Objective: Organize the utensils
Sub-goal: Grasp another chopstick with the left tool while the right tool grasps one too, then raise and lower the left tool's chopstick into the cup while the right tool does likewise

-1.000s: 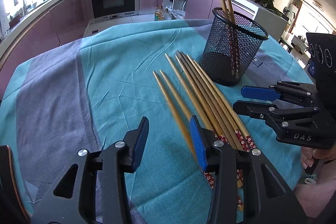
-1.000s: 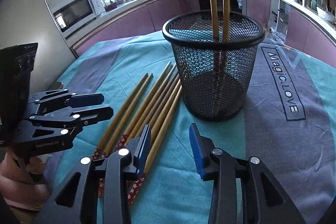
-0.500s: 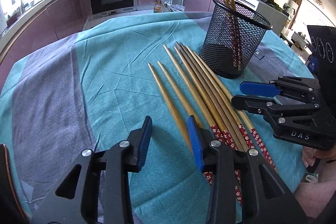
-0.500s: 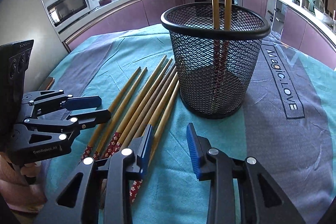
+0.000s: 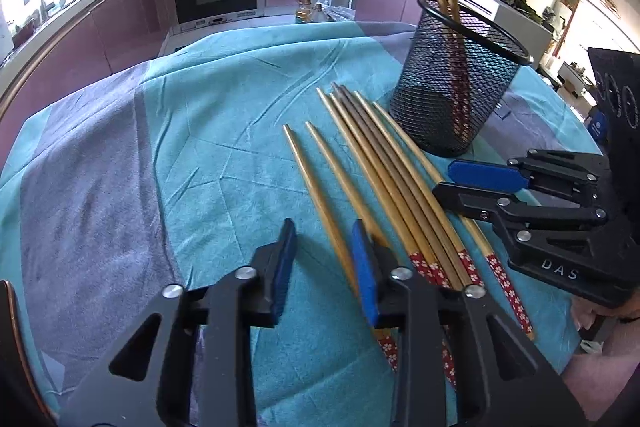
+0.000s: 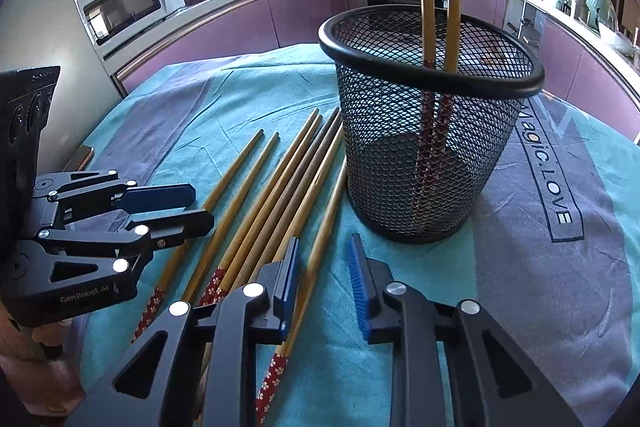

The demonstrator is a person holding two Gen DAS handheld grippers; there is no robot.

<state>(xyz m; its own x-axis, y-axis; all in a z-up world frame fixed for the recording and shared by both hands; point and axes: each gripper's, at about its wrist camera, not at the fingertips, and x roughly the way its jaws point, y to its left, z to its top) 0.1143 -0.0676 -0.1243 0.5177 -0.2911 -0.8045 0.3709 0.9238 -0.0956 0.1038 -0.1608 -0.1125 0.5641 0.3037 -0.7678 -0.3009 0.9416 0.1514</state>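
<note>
On teal cloth: bamboo chopsticks [image 5: 384,183], red floral handles.

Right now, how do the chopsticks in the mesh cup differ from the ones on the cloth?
The two chopsticks in the cup stand nearly upright, patterned ends down; the chopsticks on the cloth lie flat, side by side. The mesh cup holds two; the cloth has several more. Both share a red flowered end.

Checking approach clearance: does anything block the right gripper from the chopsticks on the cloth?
Nothing visible does. The right gripper is open directly over the loose chopsticks; the mesh holder stands off to the side.
</note>
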